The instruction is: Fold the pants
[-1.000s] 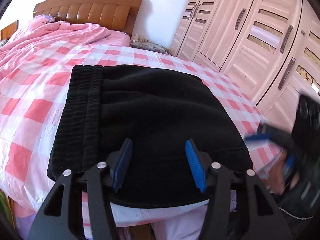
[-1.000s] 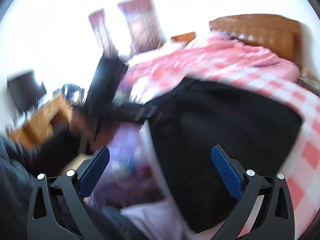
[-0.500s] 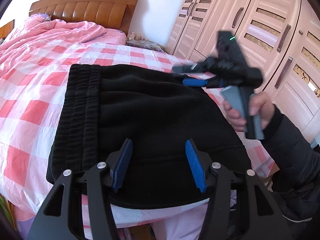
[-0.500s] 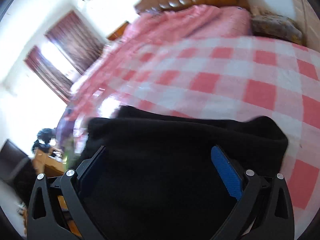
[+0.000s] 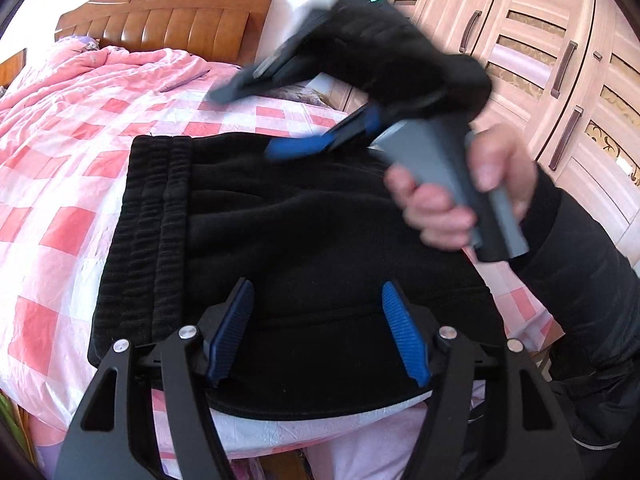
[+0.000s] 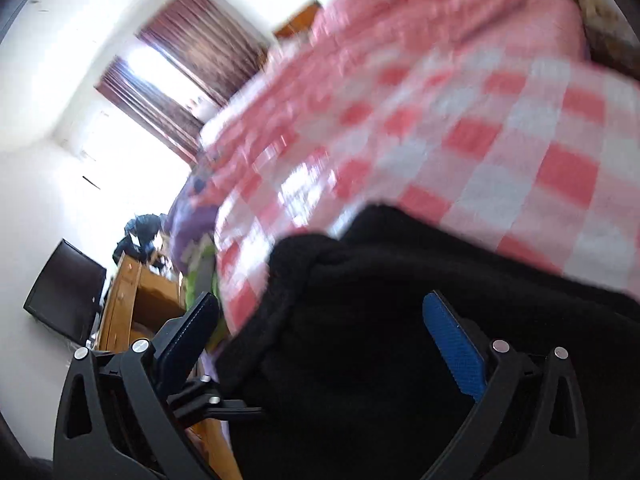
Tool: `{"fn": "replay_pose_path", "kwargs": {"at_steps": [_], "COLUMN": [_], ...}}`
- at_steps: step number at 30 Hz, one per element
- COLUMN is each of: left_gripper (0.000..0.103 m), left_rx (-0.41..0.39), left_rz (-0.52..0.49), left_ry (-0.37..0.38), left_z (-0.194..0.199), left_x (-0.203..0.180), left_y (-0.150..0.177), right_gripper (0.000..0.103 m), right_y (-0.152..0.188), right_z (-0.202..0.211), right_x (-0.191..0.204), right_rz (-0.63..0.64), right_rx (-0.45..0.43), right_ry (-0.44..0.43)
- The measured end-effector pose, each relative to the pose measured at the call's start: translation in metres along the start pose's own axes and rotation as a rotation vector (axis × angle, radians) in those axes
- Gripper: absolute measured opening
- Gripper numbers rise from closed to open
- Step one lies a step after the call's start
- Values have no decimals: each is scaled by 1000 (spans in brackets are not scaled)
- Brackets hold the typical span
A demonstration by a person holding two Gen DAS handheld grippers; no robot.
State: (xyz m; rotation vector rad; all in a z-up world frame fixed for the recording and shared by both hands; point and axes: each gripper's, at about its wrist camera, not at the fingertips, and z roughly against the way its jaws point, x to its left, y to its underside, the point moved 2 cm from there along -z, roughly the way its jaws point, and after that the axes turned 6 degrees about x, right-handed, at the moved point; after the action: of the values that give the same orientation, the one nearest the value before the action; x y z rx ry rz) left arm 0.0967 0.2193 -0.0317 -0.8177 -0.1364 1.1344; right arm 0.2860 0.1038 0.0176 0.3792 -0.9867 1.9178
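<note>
Right tool (image 5: pixel 280 116) swung over pants (image 5: pixel 304 248); window (image 6: pixel 180 68) right-view only.

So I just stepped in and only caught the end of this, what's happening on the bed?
A person is folding black fleece pants on the pink-and-white checked bedsheet. The pants already lie folded into a compact rectangle, ribbed waistband to the left. The left hand-held gripper hovers low over the near edge, its jaws just opened wider, nothing clamped. The right hand-held gripper, open and blurred, is over the far edge of the pants.
</note>
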Motion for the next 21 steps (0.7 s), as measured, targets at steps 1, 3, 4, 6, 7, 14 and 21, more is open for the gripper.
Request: {"fn": "replay_pose_path", "kwargs": {"at_steps": [1,3,4,6,7,14,21], "left_gripper": [67,67,68,70,72,87,101], "left_rx": [-2,-8,-11,-14,-13,-54,-23], "left_rz": [3,7,8,10,16,80,326], "left_ry": [1,0,2,0,0,-122,-128], "left_z": [0,0,0,-1,-1,28,51], "left_x": [-2,-2,-1,-3,-4,-10,76], "left_y": [0,0,0,0,0,-18,-37], "right_gripper": [99,99,99,99,99,99,99], "right_y": [2,14,23,53,69,171,195], "right_z": [17,52,65,88,95,111,77], "right_x": [-2,-5,-8,-23,-29,-81,-64], "right_rz": [9,2,-10,-51,-65,-261,-260], "right_rx": [-35,-103,-126,-141,-143,-142,-78], "right_ry": [-4,43,71,128,164,253,148]}}
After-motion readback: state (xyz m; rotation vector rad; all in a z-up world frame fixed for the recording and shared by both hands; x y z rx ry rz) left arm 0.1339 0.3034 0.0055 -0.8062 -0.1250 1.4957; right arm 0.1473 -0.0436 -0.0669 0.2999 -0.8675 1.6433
